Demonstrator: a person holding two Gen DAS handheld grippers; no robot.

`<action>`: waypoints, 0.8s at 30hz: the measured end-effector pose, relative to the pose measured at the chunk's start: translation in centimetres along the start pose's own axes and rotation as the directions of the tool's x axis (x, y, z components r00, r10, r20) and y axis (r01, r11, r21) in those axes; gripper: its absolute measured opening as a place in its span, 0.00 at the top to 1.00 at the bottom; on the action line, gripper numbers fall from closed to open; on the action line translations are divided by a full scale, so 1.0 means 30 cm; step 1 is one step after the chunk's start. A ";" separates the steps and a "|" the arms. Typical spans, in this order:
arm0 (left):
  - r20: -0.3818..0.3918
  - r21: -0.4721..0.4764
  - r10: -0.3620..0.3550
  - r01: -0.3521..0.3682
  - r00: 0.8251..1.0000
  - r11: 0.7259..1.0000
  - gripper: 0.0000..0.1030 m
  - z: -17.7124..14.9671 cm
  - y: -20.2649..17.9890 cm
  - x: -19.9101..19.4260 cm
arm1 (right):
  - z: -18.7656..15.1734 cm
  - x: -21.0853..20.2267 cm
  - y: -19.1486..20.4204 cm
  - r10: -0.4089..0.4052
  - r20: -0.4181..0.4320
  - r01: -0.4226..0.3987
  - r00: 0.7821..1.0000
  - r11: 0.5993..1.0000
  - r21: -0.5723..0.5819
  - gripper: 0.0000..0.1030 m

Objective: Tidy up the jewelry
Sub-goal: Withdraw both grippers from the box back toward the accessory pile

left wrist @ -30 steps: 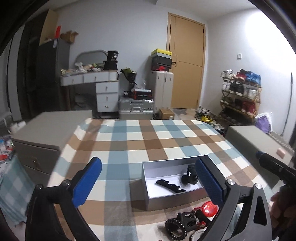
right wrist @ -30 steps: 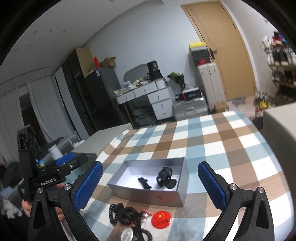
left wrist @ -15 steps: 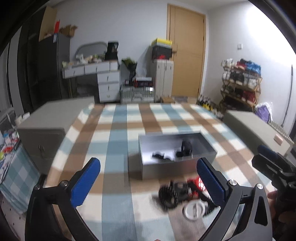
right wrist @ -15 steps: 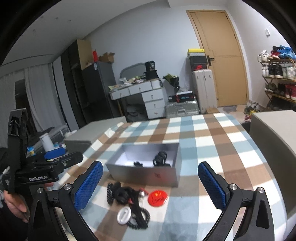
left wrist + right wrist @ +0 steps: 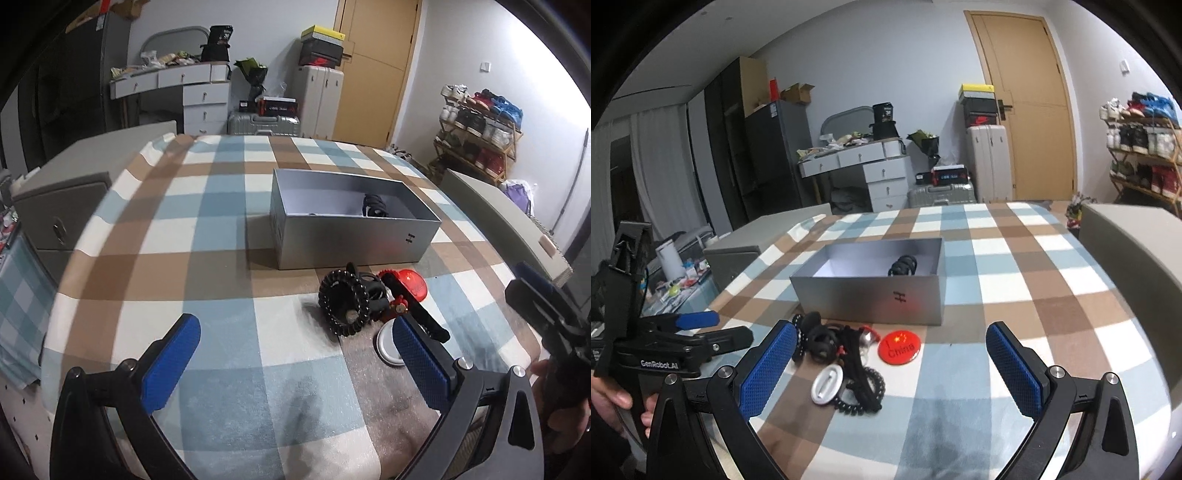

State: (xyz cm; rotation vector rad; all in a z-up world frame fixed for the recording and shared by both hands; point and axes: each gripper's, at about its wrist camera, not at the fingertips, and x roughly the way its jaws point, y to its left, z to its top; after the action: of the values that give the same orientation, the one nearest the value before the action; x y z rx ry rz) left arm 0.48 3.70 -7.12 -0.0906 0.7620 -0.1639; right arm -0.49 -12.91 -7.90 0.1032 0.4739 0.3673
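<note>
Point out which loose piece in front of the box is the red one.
It is the round red badge marked "China", lying flat on the checked cloth nearest the grey box. The black beaded bracelet and the white round disc beside it are not red.

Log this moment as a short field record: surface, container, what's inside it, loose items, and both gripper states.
surface: checked cloth
container: open grey box
inside box: a black coiled piece; rest hidden by the near wall
loose items: black jewelry pile, red badge, white disc, all in front of the box
left gripper: open, empty
right gripper: open, empty
</note>
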 end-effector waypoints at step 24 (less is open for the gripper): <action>-0.105 0.135 -0.287 0.299 0.952 0.945 0.06 0.068 -0.016 0.167 | -0.024 0.038 0.023 -0.026 -0.078 0.025 0.997 1.000 -0.018 0.00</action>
State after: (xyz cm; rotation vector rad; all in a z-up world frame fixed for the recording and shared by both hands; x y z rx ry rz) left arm 5.41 2.35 -8.98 -0.0547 0.8150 -0.5109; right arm -0.11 -11.85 -8.91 0.0662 0.5483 0.3515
